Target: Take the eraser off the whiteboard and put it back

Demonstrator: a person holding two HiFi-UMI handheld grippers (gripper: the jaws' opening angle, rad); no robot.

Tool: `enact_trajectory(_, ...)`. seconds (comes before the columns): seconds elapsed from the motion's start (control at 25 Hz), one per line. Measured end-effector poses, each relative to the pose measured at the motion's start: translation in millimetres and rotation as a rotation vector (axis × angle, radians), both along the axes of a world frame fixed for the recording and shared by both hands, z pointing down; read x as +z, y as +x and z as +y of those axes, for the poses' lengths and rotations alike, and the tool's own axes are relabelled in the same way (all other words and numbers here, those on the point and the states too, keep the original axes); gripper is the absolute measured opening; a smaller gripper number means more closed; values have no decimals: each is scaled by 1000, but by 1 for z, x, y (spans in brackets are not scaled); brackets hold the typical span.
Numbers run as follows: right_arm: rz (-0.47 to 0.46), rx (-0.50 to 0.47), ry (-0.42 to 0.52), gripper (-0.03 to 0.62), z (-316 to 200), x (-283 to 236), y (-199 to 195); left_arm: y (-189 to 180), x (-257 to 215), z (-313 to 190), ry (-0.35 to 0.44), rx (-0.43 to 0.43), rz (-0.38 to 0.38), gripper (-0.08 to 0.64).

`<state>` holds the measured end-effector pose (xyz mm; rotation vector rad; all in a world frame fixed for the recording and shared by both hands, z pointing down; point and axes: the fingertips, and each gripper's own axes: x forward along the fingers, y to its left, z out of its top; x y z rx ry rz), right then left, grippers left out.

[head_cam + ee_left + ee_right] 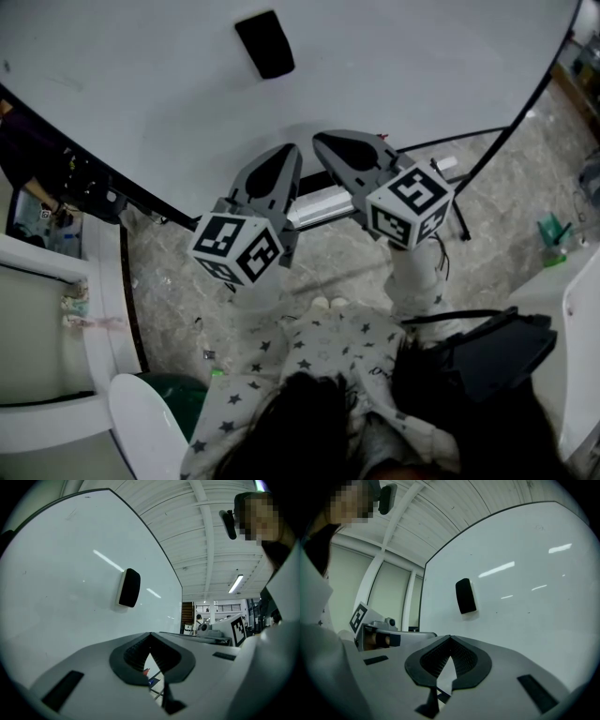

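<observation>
The black eraser sticks to the whiteboard, above and a little left of both grippers. My left gripper and right gripper point side by side at the board below it, short of its surface. In the left gripper view the eraser hangs on the whiteboard ahead, above the left gripper, whose jaws meet at the tips with nothing between. In the right gripper view the eraser sits above the right gripper, shut and empty.
The board's tray rail runs under the grippers, with the black frame leg sloping right. A green bin and white furniture stand at the left. A black bag hangs at my right side.
</observation>
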<state>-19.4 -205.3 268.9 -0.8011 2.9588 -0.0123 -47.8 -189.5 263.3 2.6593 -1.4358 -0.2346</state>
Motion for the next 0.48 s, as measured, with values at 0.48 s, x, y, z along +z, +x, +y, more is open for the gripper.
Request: enact_trajectory(0.48, -2, -5, 4, 8, -1, -1, 2, 2, 0, -1, 2, -3, -1, 1)
